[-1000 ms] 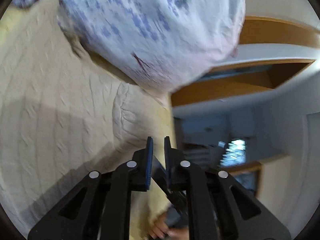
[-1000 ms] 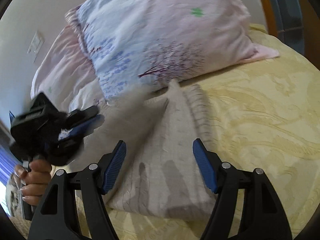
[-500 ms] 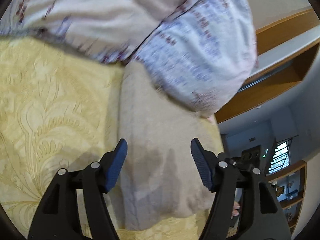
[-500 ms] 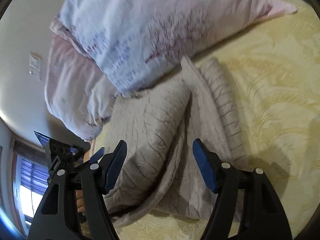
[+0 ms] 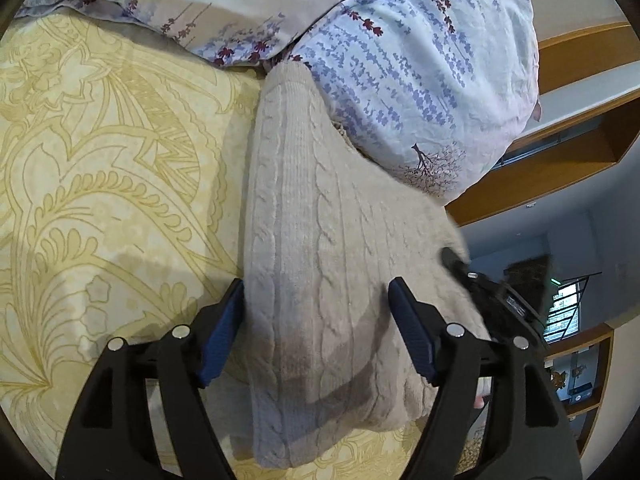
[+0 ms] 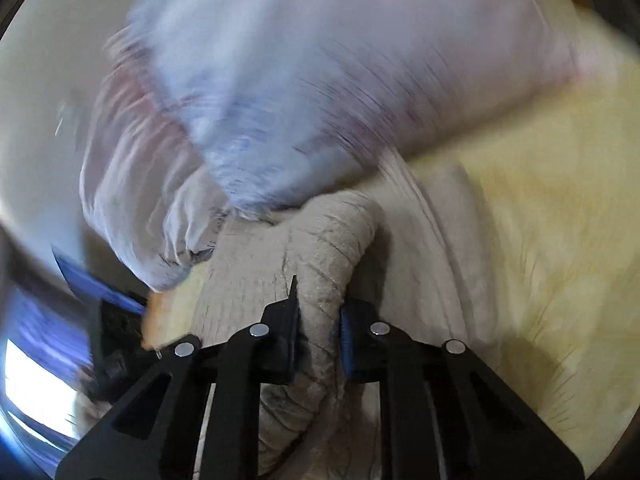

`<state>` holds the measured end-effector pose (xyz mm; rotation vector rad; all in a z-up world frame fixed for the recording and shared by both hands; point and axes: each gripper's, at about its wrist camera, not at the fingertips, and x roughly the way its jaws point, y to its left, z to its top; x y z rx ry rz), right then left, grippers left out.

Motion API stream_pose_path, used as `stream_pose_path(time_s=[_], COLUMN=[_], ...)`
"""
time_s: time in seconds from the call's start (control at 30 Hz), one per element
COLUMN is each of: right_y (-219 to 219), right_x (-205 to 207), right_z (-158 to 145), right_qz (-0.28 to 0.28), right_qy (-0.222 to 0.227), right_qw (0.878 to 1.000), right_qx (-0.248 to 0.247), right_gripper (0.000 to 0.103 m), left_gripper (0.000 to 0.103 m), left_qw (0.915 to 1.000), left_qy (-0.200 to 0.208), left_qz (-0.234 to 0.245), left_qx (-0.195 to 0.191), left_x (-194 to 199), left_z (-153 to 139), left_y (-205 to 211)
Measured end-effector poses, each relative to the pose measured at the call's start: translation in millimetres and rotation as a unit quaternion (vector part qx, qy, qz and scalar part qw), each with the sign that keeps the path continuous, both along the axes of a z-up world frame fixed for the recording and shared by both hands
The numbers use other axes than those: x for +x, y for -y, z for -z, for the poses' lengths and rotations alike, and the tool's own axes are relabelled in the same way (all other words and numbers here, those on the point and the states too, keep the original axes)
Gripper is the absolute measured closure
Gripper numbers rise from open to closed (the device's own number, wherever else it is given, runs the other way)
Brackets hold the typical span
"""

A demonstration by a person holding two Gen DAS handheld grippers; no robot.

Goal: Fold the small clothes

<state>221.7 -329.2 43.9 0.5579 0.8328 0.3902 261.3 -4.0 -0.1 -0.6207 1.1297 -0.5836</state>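
Observation:
A beige cable-knit sweater [image 5: 320, 240] lies folded on the yellow patterned bedspread [image 5: 100, 160], its far end against the pillows. My left gripper [image 5: 316, 320] is open, its jaws on either side of the sweater's near end, just above it. In the blurred right wrist view my right gripper [image 6: 318, 328] is shut on a raised fold of the sweater [image 6: 320, 248]. The right gripper's black body shows at the sweater's right edge in the left wrist view [image 5: 492, 296].
Two floral pillows [image 5: 400, 60] lie at the head of the bed, touching the sweater. A wooden headboard and shelves [image 5: 560, 160] stand to the right. The bedspread [image 6: 540, 220] stretches to the right of the sweater. A bright window [image 6: 32, 384] is at the lower left.
My left gripper opened, let go and now hovers over the sweater's end. My right gripper moved in and shut on a fold of the sweater.

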Motion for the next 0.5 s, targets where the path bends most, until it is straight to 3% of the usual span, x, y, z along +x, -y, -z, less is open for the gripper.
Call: stream_pose_path(time_s=[0.03,0.1,0.13,0.17,0.2,0.27,0.3,0.4,0.5], right_y=[-13,-42,-68,-79,-98,-114,-114,-94,-63], right_x=[-10,-31,-47,-56,-69,-81,-82,-71,-52], right_z=[-16,-40,-50,-52,-56,-61,-66,-78,-71], right_qz=[-0.016,-0.05,-0.074,-0.086,-0.1,-0.102,-0.093,-0.063,-0.033], right_qy=[0.044,0.121,0.165,0.186,0.222,0.262,0.274,0.269,0.23], right_qw=[0.998,0.981,0.957,0.943,0.915,0.883,0.875,0.878,0.898], right_qx=[-0.046,-0.145,-0.226,-0.262,-0.321,-0.375,-0.388,-0.39,-0.374], right_gripper=[0.087,0.087,0.087,0.087,0.087,0.088,0.088,0.088,0.088], left_gripper=[0.03,0.03,0.03,0.03,0.03,0.03,0.03,0.026,0.026], left_qw=[1.0,1.0,1.0,1.0,1.0,1.0,1.0,0.9999,0.9998], left_qy=[0.001,0.002,0.001,0.001,0.0,0.0,0.001,0.008,0.018], left_qz=[-0.001,0.001,0.001,0.002,0.003,0.003,0.001,0.001,0.008], left_qx=[0.003,0.005,0.006,0.007,0.008,0.007,0.008,-0.01,-0.005], left_x=[1,1,0,0,0,-2,-3,-5,-6], left_z=[-1,-1,0,0,1,2,2,-3,-8], left_y=[1,0,0,1,2,4,4,3,11])
